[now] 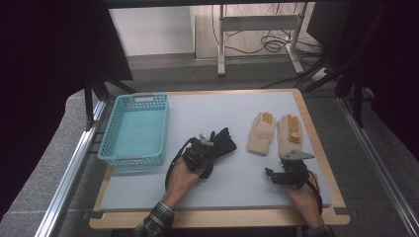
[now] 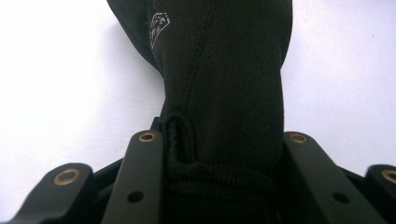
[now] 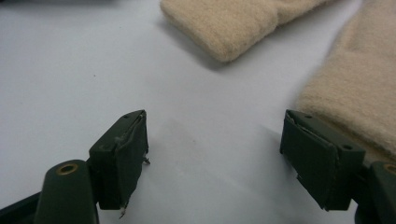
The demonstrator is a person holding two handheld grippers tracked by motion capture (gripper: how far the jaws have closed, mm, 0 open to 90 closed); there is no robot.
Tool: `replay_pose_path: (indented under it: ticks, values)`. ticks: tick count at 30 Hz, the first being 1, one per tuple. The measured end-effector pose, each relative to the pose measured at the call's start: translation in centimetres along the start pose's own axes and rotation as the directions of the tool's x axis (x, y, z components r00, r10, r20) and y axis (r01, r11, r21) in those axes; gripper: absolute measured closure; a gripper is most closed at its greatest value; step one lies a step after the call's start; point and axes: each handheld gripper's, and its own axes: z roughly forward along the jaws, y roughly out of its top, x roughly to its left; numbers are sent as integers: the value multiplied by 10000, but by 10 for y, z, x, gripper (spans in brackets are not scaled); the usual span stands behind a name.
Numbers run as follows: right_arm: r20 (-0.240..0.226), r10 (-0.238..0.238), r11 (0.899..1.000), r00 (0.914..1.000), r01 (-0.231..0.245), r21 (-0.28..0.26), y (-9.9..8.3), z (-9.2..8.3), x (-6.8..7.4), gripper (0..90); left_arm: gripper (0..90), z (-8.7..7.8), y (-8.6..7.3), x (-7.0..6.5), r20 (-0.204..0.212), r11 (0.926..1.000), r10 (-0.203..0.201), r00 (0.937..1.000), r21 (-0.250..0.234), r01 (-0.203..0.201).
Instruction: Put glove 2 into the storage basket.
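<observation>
Basket [image 1: 134, 129] of turquoise plastic sits leftmost; just right of it the left gripper [image 1: 201, 154] is clamped on the black glove's [image 1: 221, 143] cuff. Farther right of the basket lie two beige gloves [image 1: 274, 133], the right gripper [image 1: 276, 177] nearby, jaws spread, empty.

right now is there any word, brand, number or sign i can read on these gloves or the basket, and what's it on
No readable words or numbers anywhere.
Black glove: a small pale faceted, diamond-like emblem near its upper left in the left gripper view; a sign only, no letters legible.
Tan gloves: orange patches, no print to read.
Blue basket: a pale patch on its far rim, too small to read.
</observation>
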Motion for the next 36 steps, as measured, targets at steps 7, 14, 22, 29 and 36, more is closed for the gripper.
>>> replay_pose_path:
  ticks: [7,14,22,29,36]
  values:
    - [-9,3,10000,10000,-3,-1,0,0,0,226,654,-15,13,9,-177,9997,-101,9998,-246,97]
    - [-11,19,10000,10000,-19,8,0,0,0,226,651,-29,24,24,-339,9993,-227,9992,-309,216]
    - [-14,8,10000,10000,-8,-3,0,0,0,225,647,-48,33,43,-1119,9982,-438,9928,-447,390]
    - [-18,9,10000,10000,-9,-5,0,0,0,224,647,-68,34,69,-1791,9948,-914,9796,-617,815]
    - [-17,9,10000,10000,-9,-11,0,0,0,225,643,-89,24,102,-2401,9854,-1626,9570,-895,1450]
